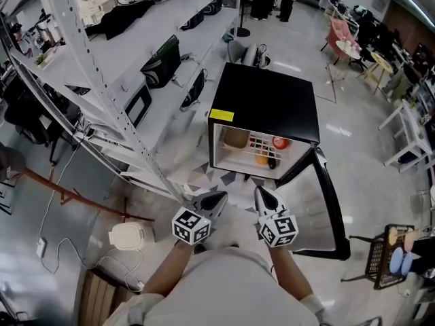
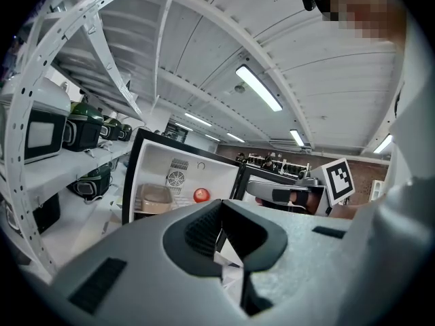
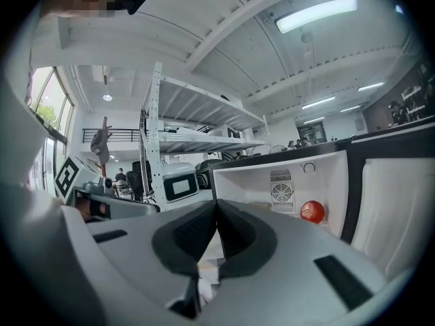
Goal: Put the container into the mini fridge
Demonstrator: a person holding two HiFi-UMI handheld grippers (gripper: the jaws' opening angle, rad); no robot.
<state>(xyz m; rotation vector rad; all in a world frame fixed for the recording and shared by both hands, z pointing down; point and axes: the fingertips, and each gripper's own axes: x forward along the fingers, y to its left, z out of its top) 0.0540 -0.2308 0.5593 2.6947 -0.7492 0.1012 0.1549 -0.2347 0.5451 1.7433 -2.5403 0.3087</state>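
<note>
Beige plastic, the container (image 1: 236, 138) sits on the shelf at the left inside the open mini fridge (image 1: 265, 104), in the centre of the head view. The left gripper (image 1: 219, 197) and right gripper (image 1: 262, 194) hover just below it, jaws pressed together on nothing. The placing looks done. Probably the door (image 1: 319, 209), at lower right, needs pushing shut next.

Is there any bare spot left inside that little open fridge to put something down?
Yes. In the mini fridge, the lower left, below the beige container, looks bare. A narrow strip of wire shelf lies free between the container and the red round item. The lower right is crowded: an orange item beside a dark item.
</note>
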